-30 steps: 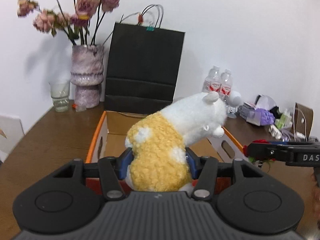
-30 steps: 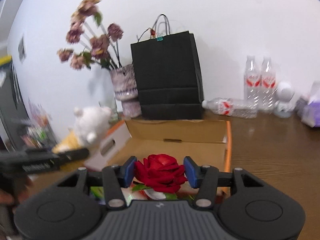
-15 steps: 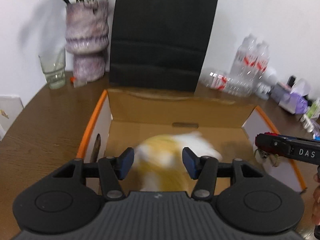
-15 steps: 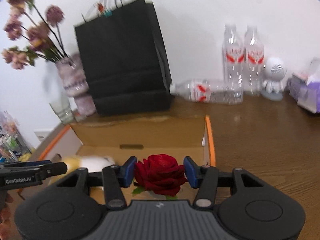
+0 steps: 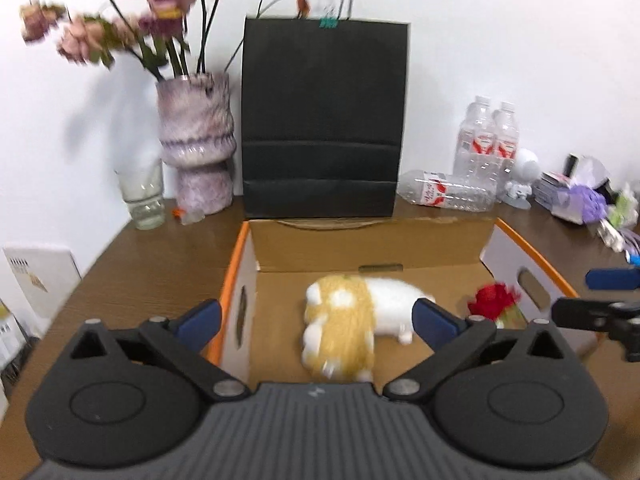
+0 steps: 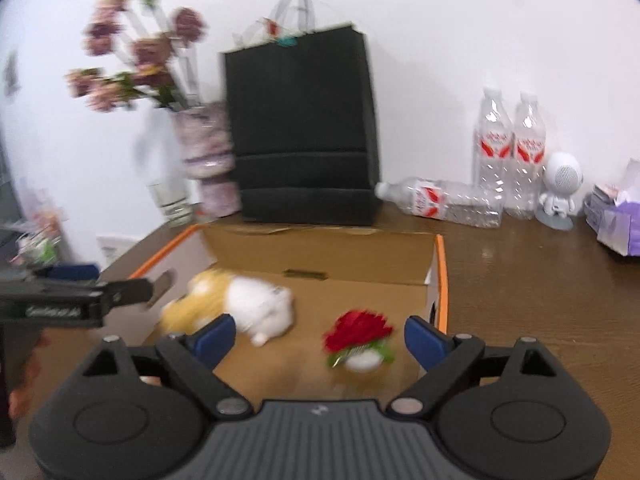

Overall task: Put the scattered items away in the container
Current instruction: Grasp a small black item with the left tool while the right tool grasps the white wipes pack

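Note:
An open cardboard box (image 5: pixel 372 246) with orange edges stands on the brown table; it also shows in the right wrist view (image 6: pixel 320 250). A yellow and white plush toy (image 5: pixel 352 320) lies inside it on the box floor, also in the right wrist view (image 6: pixel 240 304). A red rose (image 6: pixel 358 330) lies in the box to the plush's right, also in the left wrist view (image 5: pixel 494 300). My left gripper (image 5: pixel 316 318) is open and empty above the box's near left side. My right gripper (image 6: pixel 316 336) is open and empty above the near right side.
Behind the box stand a black paper bag (image 5: pixel 324 120), a vase of dried flowers (image 5: pixel 196 144) and a glass (image 5: pixel 142 196). Water bottles (image 6: pixel 508 152), one lying down (image 6: pixel 440 200), a small white figurine (image 6: pixel 560 188) and purple items (image 5: pixel 580 196) are at the back right.
Both grippers have opened. The plush toy dropped from my left gripper into the box, and the rose dropped from my right gripper into the box beside it.

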